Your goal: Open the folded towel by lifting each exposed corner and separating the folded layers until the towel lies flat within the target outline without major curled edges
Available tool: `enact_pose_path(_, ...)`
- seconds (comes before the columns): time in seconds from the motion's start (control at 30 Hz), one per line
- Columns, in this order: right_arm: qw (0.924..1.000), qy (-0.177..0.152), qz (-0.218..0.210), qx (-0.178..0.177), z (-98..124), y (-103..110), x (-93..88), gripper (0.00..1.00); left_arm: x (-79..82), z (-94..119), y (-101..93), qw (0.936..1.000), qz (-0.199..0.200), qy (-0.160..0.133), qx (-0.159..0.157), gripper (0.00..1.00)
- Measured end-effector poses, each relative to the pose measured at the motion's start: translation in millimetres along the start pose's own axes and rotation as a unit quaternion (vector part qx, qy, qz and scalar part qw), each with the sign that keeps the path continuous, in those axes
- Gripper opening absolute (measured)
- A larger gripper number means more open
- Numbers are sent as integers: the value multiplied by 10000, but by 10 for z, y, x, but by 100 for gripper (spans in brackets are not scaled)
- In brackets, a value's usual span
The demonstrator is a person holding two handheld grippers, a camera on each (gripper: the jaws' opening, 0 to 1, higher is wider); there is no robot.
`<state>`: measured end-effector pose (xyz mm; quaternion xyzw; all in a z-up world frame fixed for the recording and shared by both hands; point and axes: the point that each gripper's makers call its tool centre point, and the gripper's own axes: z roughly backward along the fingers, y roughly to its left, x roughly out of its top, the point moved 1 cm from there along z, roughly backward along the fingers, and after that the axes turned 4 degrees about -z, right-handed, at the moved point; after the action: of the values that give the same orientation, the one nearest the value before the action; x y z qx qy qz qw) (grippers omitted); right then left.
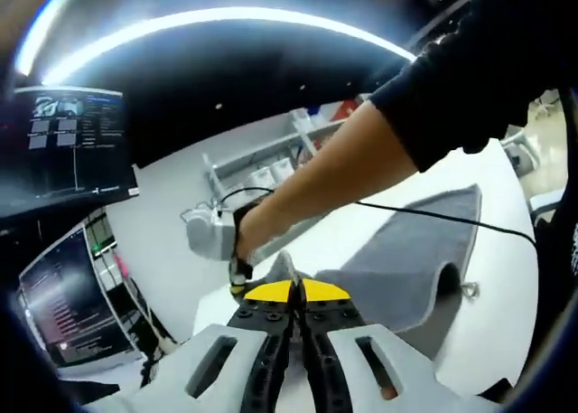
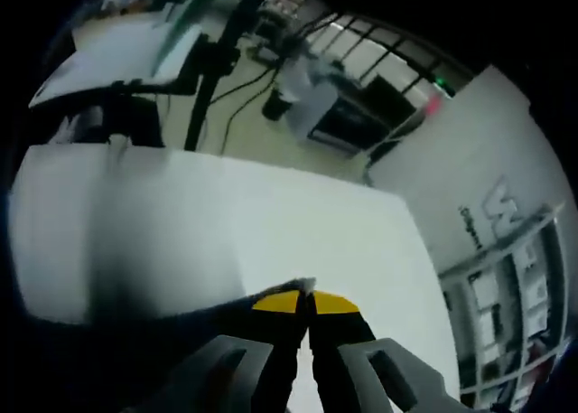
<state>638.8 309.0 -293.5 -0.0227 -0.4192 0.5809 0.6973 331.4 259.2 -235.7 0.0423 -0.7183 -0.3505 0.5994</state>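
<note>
In the left gripper view, the left gripper (image 1: 297,291) is seen with its yellow-tipped jaws pressed together on a raised fold of the grey towel (image 1: 411,259). The towel is spread over the white table (image 1: 501,327), and its near part is lifted and peaked at the jaws. A person's arm (image 1: 334,173) in a dark sleeve is stretched across the towel, and the right gripper (image 1: 212,232) is held at its end, beside the towel's peak. A black cable (image 1: 433,214) is laid over the towel.

In the right gripper view, the right gripper (image 2: 305,302) is closed on a thin dark edge of the towel (image 2: 271,291), above the table (image 2: 298,223).
</note>
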Motion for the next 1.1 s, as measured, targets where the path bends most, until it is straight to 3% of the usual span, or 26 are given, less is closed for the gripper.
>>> enact_pose_path(0.2, 9994, -259, -144, 171, -93, 124, 252, 0, -148, 91, 174, 9992, 67, 248, 310, 2)
enact_pose_path(0.37, 9990, -324, -111, 301, -201, 301, 347, 0, -490, 161, 314, 9941, -47, 938, 550, 2)
enact_pose_path(0.5, 9987, -363, -133, 344, -268, 372, 400, 0, -552, 278, 346, 9927, -60, 1086, 525, 2)
enact_pose_path(0.67, 9984, -377, -210, 352, -365, 457, 397, 0, -632, 392, 313, 9911, -84, 1277, 361, 2)
enact_pose_path(0.8, 9986, -227, -102, 465, -491, 602, 317, 0, -872, 472, 100, 9860, -66, 1635, -310, 2)
enact_pose_path(0.97, 9984, -218, -65, 520, -582, 713, 317, 0, -1005, 588, 158, 9824, 14, 1845, -284, 2)
enact_pose_path(1.1, 9979, -265, -90, 590, -653, 814, 368, 0, -1094, 636, 79, 9782, 27, 2015, -508, 2)
